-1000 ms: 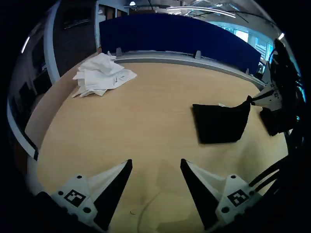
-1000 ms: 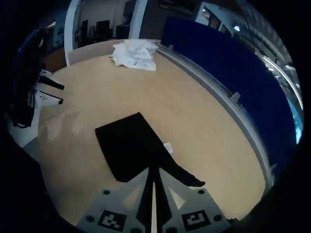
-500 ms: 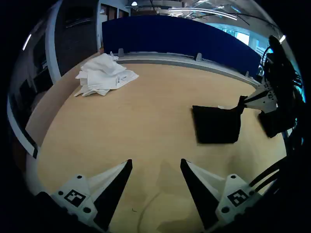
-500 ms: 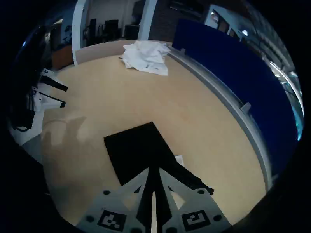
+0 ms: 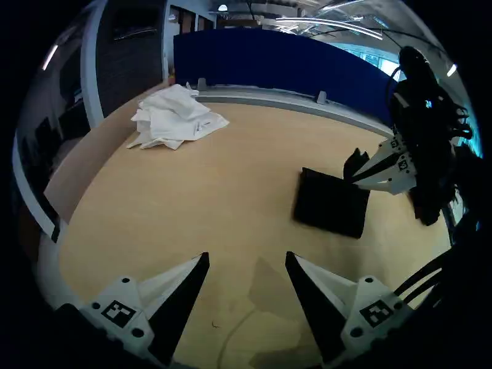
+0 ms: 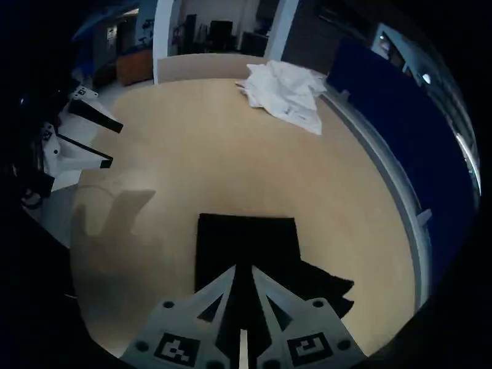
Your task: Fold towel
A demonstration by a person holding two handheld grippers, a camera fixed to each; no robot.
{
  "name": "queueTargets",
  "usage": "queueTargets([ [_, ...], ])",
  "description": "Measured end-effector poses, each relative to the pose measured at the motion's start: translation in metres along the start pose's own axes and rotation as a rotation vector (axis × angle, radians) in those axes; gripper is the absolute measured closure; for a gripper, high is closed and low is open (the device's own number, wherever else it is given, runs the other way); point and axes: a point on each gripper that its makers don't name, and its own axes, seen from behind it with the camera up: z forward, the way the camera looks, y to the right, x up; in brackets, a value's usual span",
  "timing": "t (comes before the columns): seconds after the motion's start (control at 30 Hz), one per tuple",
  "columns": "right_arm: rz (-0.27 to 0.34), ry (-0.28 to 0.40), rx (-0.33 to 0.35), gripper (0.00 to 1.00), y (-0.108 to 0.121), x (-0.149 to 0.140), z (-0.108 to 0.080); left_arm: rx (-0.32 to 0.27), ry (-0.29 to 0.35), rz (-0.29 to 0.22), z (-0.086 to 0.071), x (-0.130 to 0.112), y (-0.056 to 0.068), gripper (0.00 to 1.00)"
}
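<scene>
A black towel (image 5: 329, 204) lies folded flat on the wooden table (image 5: 227, 172), right of centre in the left gripper view. My right gripper (image 5: 355, 178) is at its far right edge, shut on a raised flap of the cloth, with a dark-sleeved person behind it. In the right gripper view the towel (image 6: 246, 243) lies straight ahead, and the right gripper (image 6: 243, 269) is shut on dark cloth that bunches to its right. My left gripper (image 5: 246, 254) hangs open over bare table, well short of the towel. It stands open at the left (image 6: 117, 146) in the right gripper view.
A crumpled white cloth pile (image 5: 175, 117) lies at the far left of the table, also seen as a white heap (image 6: 286, 92) in the right gripper view. A blue partition (image 5: 277, 61) runs along the back edge. Wide bare wood lies between the pile and the towel.
My right gripper has carried the towel's held edge inward over the towel, so the black shape is narrower and squarer. The left gripper has stayed open, shifting only slightly.
</scene>
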Motion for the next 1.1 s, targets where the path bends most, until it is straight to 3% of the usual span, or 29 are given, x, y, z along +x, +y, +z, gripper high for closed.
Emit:
queueTargets([
  [0.27,-0.034,-0.022,0.066,0.97,-0.016,0.013,0.032,0.016,0.001,-0.013,-0.001,-0.004,-0.006,0.08],
  [0.47,-0.029,-0.063,0.101,0.96,-0.029,0.005,0.055,0.028,-0.003,-0.029,-0.001,-0.01,-0.013,0.08],
  [0.67,-0.013,-0.067,0.105,0.9,-0.031,0.003,0.059,0.029,-0.007,-0.045,0.0,-0.013,-0.017,0.08],
  [0.93,0.022,-0.038,0.091,0.5,-0.026,0.009,0.05,0.022,-0.005,-0.032,0.001,-0.012,-0.014,0.08],
  [1.1,0.045,-0.019,0.072,0.41,-0.025,0.01,0.04,0.02,-0.005,-0.034,0.0,-0.011,-0.013,0.08],
])
